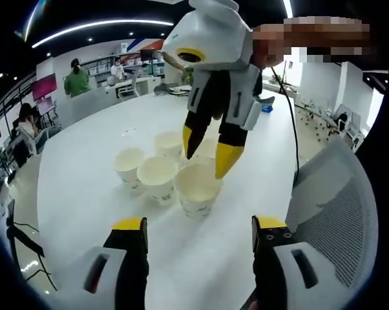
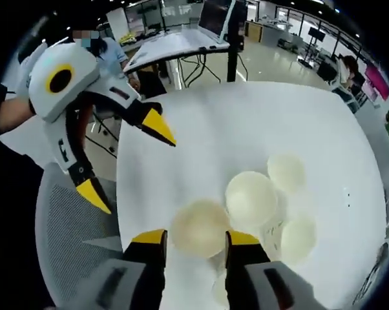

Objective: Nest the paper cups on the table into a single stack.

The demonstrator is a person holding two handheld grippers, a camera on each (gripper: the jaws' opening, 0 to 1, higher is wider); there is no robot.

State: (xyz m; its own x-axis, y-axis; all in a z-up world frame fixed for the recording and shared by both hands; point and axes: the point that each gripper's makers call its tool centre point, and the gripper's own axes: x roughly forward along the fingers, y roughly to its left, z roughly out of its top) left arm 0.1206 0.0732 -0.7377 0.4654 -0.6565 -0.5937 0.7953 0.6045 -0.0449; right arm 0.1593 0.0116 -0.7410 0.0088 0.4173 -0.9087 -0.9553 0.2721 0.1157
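Paper cups (image 1: 159, 174) stand upright and open-mouthed in a close cluster on the round white worktop (image 1: 84, 187), none nested yet as far as I can tell. A grey mesh chair (image 1: 336, 206) sits at the worktop's edge. The right tool (image 1: 207, 148) hangs over the nearest cup (image 1: 198, 187), its yellow tips spread around the rim, one inside the mouth and one apparently outside, not yet clamped. In the right gripper view the same cup (image 2: 199, 227) lies just ahead of the parted jaws. The left tool (image 1: 198, 232) waits released and empty, well short of the cluster. These cups look light, thin-walled and easily crushed or tipped, so I judge a gentle pinch on the stiffer rolled rim, lifting straight up, is safest.
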